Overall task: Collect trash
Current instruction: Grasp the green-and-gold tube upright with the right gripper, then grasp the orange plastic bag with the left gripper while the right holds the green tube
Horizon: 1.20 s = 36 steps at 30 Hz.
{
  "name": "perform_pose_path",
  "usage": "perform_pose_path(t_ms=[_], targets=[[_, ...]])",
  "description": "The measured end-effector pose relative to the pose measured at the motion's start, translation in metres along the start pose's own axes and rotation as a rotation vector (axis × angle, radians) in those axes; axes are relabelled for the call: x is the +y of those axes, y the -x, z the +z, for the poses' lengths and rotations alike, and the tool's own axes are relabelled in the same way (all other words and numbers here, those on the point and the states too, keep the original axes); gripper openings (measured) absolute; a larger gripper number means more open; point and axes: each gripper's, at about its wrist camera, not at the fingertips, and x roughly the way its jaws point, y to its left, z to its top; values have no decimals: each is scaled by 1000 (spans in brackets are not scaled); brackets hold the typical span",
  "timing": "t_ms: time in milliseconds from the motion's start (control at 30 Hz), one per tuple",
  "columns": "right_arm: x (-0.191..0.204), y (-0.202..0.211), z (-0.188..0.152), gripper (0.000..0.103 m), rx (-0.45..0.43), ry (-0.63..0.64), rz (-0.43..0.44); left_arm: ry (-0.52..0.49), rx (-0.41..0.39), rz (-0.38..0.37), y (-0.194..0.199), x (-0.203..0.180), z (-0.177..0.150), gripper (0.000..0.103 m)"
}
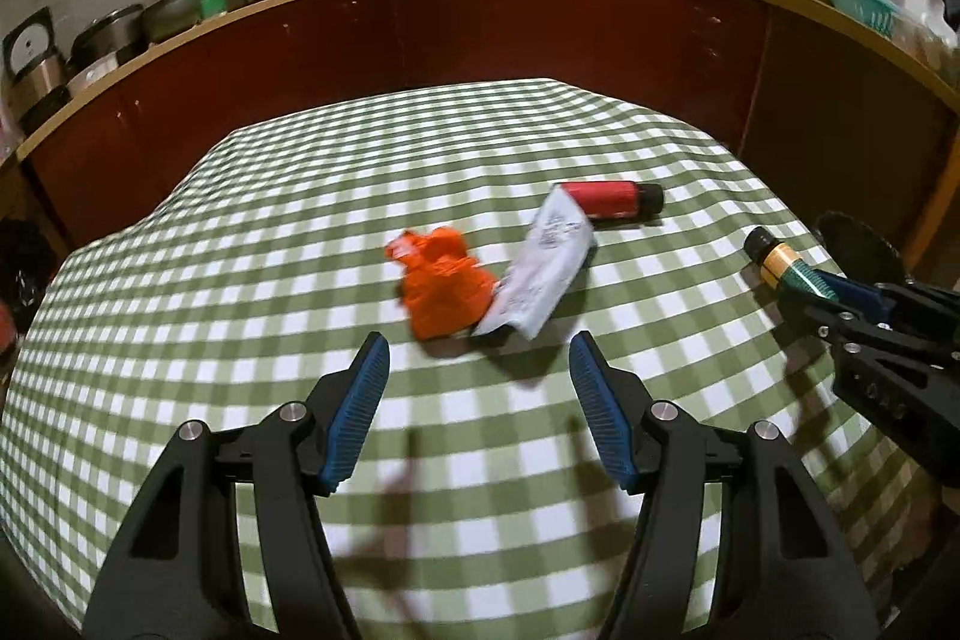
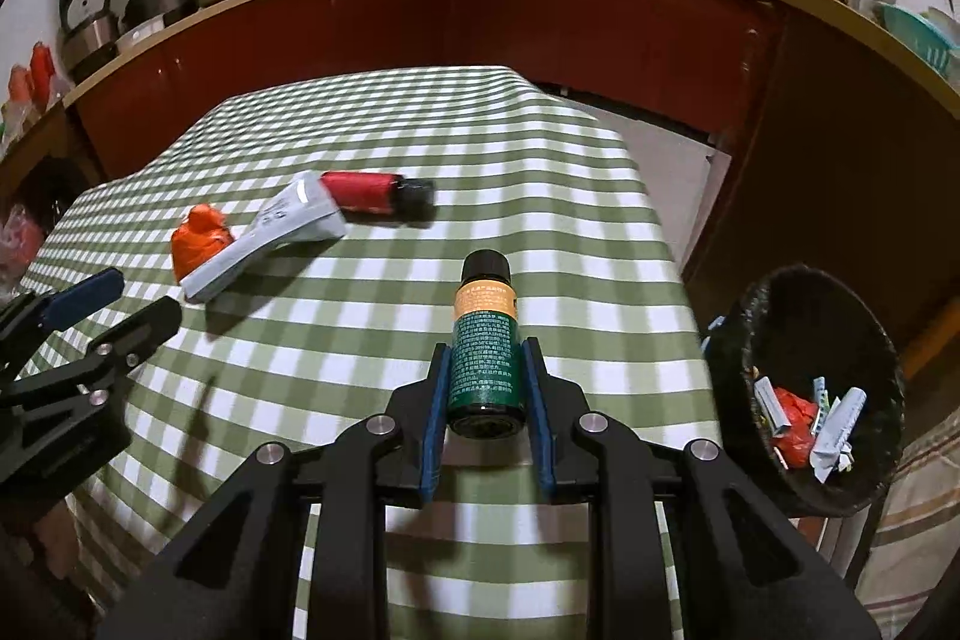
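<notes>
The right gripper [image 2: 486, 376] is clamped on a green bottle [image 2: 485, 352], its blue pads pressing the label on both sides; the bottle is held off the bench [image 2: 540, 148], which is covered with a green-and-white checked cloth. The bottle's long axis runs along the gripper fingers, with the black cap pointing forward and away from the camera and the base toward the wrist. The left gripper [image 1: 480, 400] stands released with nothing between its pads, and points toward the remaining litter. The task is judged partly complete: the black bin [image 2: 750, 304] beside the bench's right edge already contains red and pale scraps, and the green bottle is in hand but not yet over the bin. Three items remain on the bench: a crumpled orange wrapper [image 1: 441, 283], a flat white packet [image 1: 543, 268] leaning against it, and a red bottle [image 1: 606, 199] lying on its side. The red bottle's long axis lies roughly across the bench, its dark cap pointing toward the bin side. The white packet's long axis runs diagonally, one end overlapping the red bottle and the other touching the orange wrapper.
</notes>
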Motion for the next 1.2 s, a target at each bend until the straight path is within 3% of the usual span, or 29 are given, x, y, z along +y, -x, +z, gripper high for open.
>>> perform_pose_path(t_ms=[333,600,800,1200], targets=[[-28,2,1,24,-7,-37,38,-58,20,18,-27,-28,19,47],[-38,2,0,24,-3,-48,64,-82,72,13,-43,-37,18,23],[-42,4,-1,24,-5,-52,62,-82,60,6,-40,-39,17,2],[-43,6,-4,24,0,-52,61,-34,59,-26,-21,-25,8,0]])
